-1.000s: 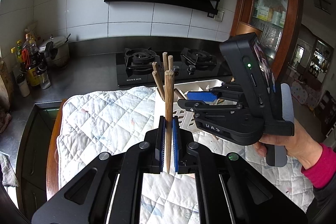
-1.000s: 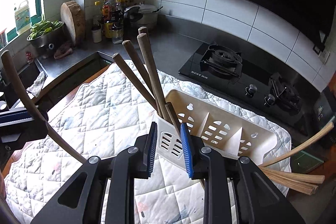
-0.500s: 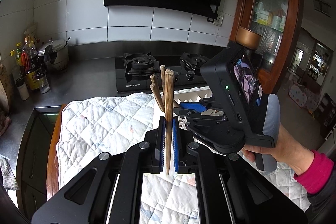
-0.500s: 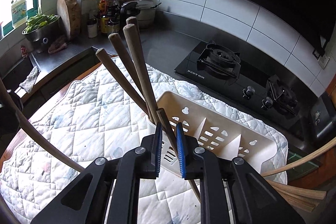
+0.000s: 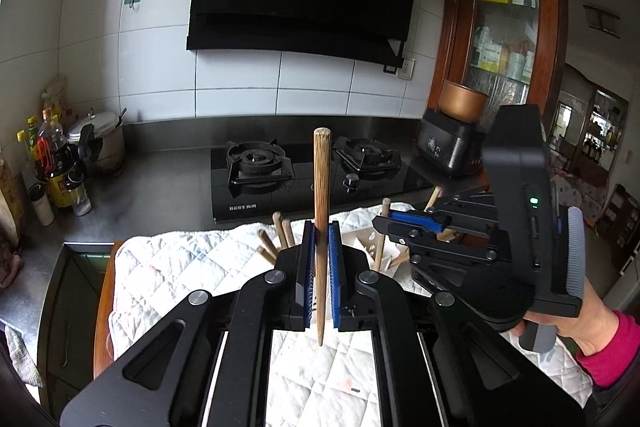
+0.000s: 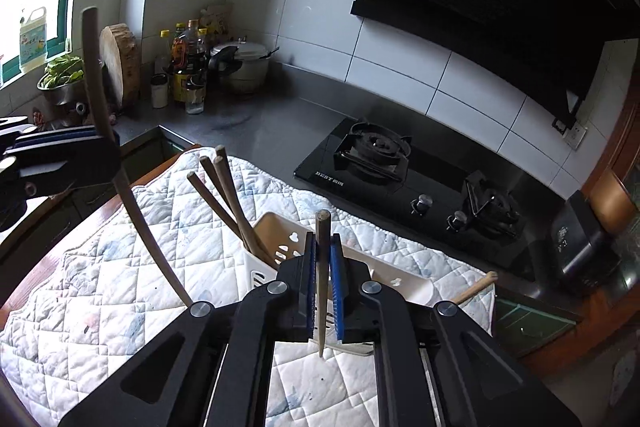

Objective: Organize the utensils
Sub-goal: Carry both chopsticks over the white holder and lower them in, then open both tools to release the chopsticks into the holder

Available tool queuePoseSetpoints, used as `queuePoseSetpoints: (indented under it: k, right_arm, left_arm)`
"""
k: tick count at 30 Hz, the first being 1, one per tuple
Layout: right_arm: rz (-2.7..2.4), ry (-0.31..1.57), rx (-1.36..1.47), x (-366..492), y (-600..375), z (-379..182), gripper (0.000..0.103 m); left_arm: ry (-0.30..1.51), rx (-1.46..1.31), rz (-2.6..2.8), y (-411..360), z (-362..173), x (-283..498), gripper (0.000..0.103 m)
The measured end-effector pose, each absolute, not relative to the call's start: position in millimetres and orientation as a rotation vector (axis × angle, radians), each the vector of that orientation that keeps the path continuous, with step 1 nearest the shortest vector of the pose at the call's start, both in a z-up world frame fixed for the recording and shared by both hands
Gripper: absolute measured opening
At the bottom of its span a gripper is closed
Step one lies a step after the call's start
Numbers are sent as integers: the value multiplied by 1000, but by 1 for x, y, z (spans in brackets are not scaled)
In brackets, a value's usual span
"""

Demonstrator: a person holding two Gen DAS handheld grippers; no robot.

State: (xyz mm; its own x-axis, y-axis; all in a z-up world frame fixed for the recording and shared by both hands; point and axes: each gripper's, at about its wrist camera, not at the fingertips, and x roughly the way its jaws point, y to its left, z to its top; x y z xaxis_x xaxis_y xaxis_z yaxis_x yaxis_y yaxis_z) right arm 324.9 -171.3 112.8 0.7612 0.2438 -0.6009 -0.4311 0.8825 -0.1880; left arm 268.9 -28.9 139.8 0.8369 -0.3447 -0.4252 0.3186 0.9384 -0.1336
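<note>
while both grippers hang above the quilted mat, each one has its blue pads pinched tight on a single chopstick. the left gripper sits at lower centre of its frame, clamping an upright wooden chopstick whose thick end pokes up past the gas hob in the picture and whose thin tip shows below the pads over the mat. right of centre, the right gripper juts in sideways, held by a hand in a pink sleeve at lower right. over in the right wrist view, the right gripper grips a darker chopstick, close to vertical, just in front of the white utensil caddy. three more chopsticks lean out of the caddy's left compartment toward upper left. one loose chopstick pokes out at the caddy's right end, near the mat's edge. bare mat spreads wide at lower left; the steel counter lies open between mat and bottles at upper left.
</note>
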Motion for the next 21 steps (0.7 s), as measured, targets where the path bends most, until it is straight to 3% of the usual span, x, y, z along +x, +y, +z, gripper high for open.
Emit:
queuePoseSetpoints:
  k: [12,21]
  right_arm:
    - [311,477,-227,305,-217,221,7]
    - [256,448,-152,323,-247,218,7]
  left_arm:
    - [346,-64,-295,-56,184,308,5]
    - [348,-64,-246,-65,160,339,5]
